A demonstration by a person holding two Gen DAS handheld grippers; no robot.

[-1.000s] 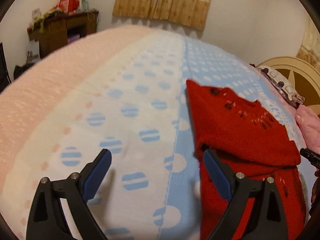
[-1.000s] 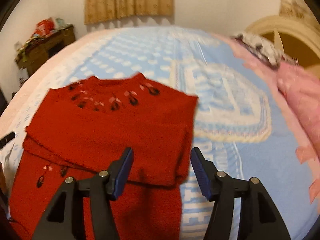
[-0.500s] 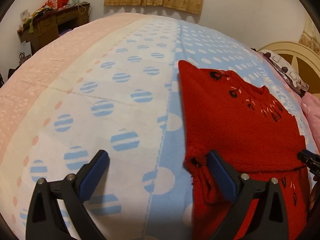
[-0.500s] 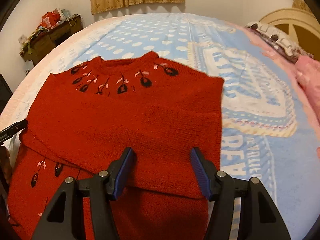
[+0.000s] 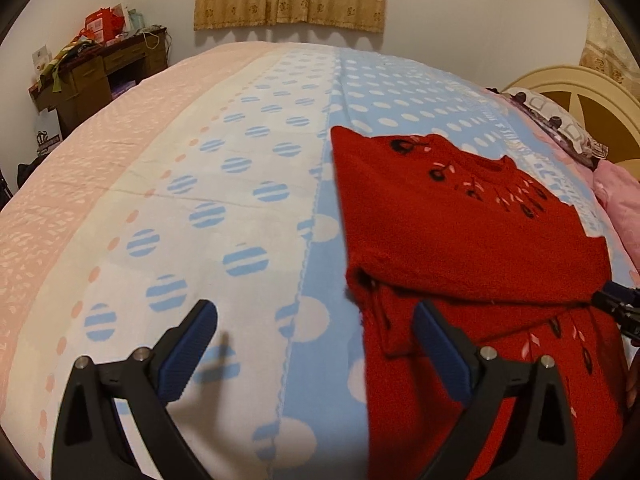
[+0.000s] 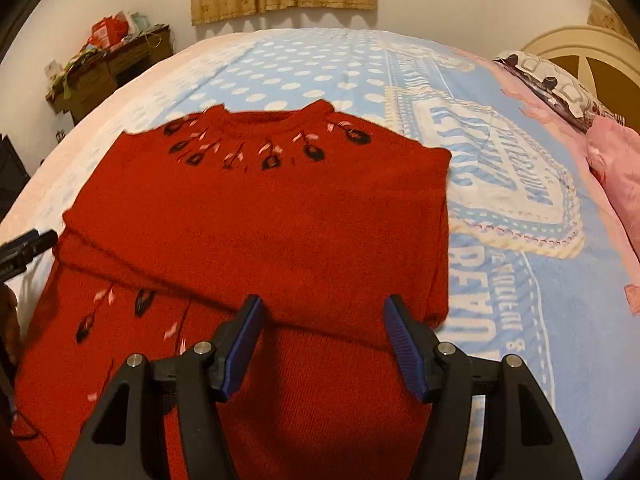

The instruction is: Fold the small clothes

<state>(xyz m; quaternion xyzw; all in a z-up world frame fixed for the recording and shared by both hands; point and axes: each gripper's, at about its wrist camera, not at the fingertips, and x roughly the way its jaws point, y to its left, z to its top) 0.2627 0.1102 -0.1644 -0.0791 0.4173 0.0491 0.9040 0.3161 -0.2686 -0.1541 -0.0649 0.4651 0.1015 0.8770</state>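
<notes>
A red knitted sweater (image 6: 264, 232) with black and pink embroidery at the neck lies on the bed, its sleeves folded across the body. It also shows at the right of the left wrist view (image 5: 460, 240). My left gripper (image 5: 316, 344) is open and empty, just above the blanket at the sweater's left edge; its right finger is over the red fabric. My right gripper (image 6: 320, 344) is open and empty, low over the sweater's lower middle. The left gripper's tip (image 6: 24, 244) shows at the left edge of the right wrist view, and the right gripper's tip (image 5: 618, 308) at the right edge of the left wrist view.
The bed is covered by a blue, white and pink dotted blanket (image 5: 240, 208). Pillows (image 6: 556, 88) and pink bedding (image 6: 616, 168) lie by the cream headboard (image 5: 580, 92) on the right. A cluttered wooden desk (image 5: 96, 68) stands far left by the wall.
Both grippers have drawn back toward the near side of the sweater, so more of it shows. The sweater lies as before. Both grippers stay open.
</notes>
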